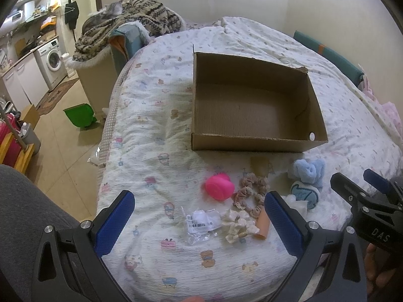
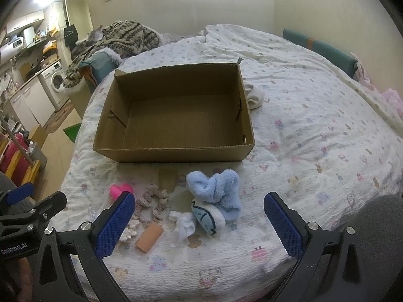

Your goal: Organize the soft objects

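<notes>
An open, empty cardboard box [image 1: 252, 105] [image 2: 173, 115] sits on the bed. In front of it lie a pink soft object [image 1: 218, 186] [image 2: 121, 190], a beige lace scrunchie [image 1: 252, 191] [image 2: 153, 203], a cream scrunchie [image 1: 239, 225] [image 2: 128, 230], an orange roll [image 2: 149, 236], fluffy blue socks [image 1: 308, 170] [image 2: 216, 188], a white-and-blue sock [image 2: 207, 219] and a white cloth [image 2: 183, 226]. My left gripper [image 1: 199, 222] is open above the near items. My right gripper [image 2: 199, 222] is open above the socks.
A clear plastic packet with a barcode [image 1: 201, 224] lies near the cream scrunchie. A white sock [image 2: 255, 95] lies right of the box. The bed's left edge drops to the floor with a green bin [image 1: 79, 114]. A knitted blanket [image 1: 131, 22] lies at the far left.
</notes>
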### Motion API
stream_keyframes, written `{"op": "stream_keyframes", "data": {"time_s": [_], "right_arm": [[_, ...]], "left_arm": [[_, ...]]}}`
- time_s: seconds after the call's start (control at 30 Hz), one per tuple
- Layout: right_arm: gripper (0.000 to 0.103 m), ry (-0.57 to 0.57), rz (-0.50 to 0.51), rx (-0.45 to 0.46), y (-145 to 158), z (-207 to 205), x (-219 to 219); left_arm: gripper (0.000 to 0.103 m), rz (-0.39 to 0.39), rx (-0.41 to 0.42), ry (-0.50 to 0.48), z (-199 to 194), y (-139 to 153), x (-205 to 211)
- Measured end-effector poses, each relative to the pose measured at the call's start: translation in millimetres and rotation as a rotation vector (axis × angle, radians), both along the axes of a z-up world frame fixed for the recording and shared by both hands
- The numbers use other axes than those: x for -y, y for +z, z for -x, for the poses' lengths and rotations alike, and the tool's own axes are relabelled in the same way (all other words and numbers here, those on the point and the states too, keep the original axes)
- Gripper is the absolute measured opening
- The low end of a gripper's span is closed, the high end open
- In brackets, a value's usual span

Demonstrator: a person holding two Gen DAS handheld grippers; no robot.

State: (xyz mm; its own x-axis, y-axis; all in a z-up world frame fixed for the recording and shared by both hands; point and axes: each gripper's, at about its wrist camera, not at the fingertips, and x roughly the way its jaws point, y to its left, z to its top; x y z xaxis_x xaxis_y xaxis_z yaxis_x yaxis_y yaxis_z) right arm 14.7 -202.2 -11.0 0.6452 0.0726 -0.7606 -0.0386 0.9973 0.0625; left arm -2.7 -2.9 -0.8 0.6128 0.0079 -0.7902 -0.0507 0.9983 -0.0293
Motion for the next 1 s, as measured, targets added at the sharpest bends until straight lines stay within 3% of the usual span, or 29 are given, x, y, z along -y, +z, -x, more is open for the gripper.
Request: {"op": "stream_keyframes", "data": {"time_s": [1.0], "right_arm": [[0.103,0.001,-0.001,-0.001,0.0,-0.1,-0.1]], "left_arm": [[0.103,-0.004,-0.003,-0.009,-0.2,1.3,2.8]]}}
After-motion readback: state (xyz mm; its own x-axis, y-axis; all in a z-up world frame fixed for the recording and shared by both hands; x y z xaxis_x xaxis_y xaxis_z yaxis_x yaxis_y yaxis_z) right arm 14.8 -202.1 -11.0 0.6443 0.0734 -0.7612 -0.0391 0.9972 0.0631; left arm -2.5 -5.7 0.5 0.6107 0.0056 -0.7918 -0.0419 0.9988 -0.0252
